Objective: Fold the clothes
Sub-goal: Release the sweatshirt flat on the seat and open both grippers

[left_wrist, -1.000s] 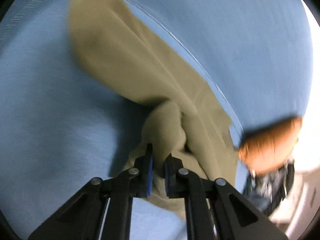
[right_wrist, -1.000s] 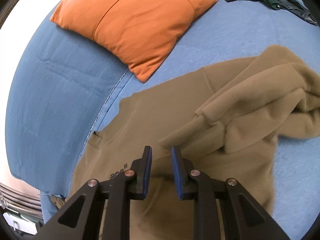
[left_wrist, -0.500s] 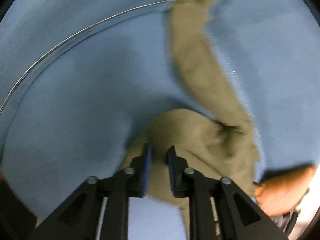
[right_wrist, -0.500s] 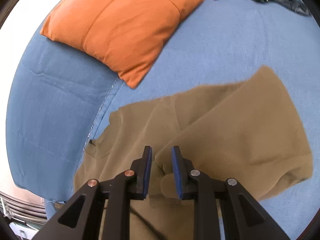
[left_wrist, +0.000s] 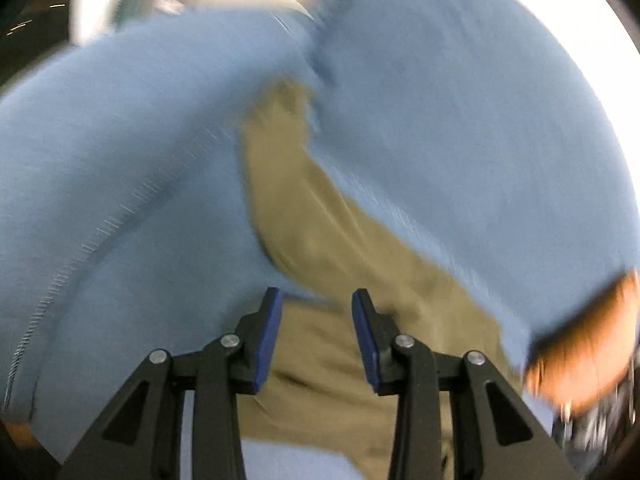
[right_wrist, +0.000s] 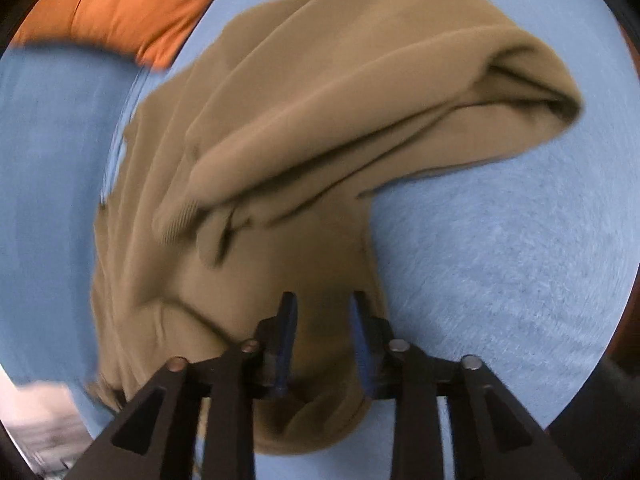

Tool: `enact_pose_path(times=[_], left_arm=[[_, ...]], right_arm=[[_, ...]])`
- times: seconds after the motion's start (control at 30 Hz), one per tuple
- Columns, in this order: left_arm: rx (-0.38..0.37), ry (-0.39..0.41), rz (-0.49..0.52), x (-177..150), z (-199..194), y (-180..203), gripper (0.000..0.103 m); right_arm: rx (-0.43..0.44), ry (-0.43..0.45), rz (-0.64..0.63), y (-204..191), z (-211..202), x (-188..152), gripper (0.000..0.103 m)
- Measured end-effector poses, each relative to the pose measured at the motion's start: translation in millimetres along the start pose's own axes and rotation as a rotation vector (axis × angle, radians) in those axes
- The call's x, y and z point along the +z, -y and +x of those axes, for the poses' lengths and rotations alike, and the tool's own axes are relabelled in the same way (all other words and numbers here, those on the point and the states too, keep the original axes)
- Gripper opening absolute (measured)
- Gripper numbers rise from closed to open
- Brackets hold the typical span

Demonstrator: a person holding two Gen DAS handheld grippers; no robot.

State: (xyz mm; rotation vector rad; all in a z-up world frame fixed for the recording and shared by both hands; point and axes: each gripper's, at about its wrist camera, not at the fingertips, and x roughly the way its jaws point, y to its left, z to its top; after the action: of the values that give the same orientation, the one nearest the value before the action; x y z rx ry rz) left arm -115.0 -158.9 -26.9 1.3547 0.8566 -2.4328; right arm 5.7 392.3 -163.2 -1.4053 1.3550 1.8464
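Tan sweater (right_wrist: 320,128) bunched on your blue sofa (right_wrist: 500,260).
Your left gripper (left_wrist: 316,336) and right gripper (right_wrist: 324,336) both hover over its cloth, jaws spread, clasping nothing; the orange cushion (right_wrist: 132,4) sits behind.

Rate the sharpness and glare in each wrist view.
Left wrist view: heavy motion blur smears the tan knit sweater and blue bed cover, blown-out white glare upper right. Right wrist view: sharper, sweater folds readable, orange cushion blurred at the edge.
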Motion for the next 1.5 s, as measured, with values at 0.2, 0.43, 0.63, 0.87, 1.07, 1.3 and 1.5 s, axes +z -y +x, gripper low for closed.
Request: enact_pose_path(times=[0.2,0.43,0.63,0.87,1.07,1.3,1.5], left_arm=[[-0.142,-0.366,0.436,-59.4,64.1,79.7,0.035],[-0.183,-0.476,0.486,-87.8,92.6,87.8,0.035],[-0.158,-0.504,0.437,-89.2,97.5,82.7,0.035],[-0.209,-0.429,0.576,-96.8,86.6,114.1,0.035],[-0.157,-0.456,0.589,-107.0,110.3,121.8,0.035],[-0.143,-0.383,0.852,-140.6,100.3,137.3,0.043],[-0.133,-0.295,1.124,-178.2,89.6,152.7,0.047]], right_arm=[[0.060,-0.028,-0.164,-24.4,-8.3,-0.5,0.045],[0.036,-0.076,-0.755,-117.7,25.1,-45.9,0.058],[-0.075,-0.089,-0.900,-132.9,50.5,-60.0,0.061],[-0.097,-0.034,-0.948,-140.2,45.9,-55.2,0.061],[-0.085,-0.044,-0.930,-134.8,49.0,-45.8,0.061],[-0.004,0.027,-0.919,-129.4,21.4,-50.9,0.061],[0.002,0.022,-0.892,-138.0,23.8,-34.0,0.061]])
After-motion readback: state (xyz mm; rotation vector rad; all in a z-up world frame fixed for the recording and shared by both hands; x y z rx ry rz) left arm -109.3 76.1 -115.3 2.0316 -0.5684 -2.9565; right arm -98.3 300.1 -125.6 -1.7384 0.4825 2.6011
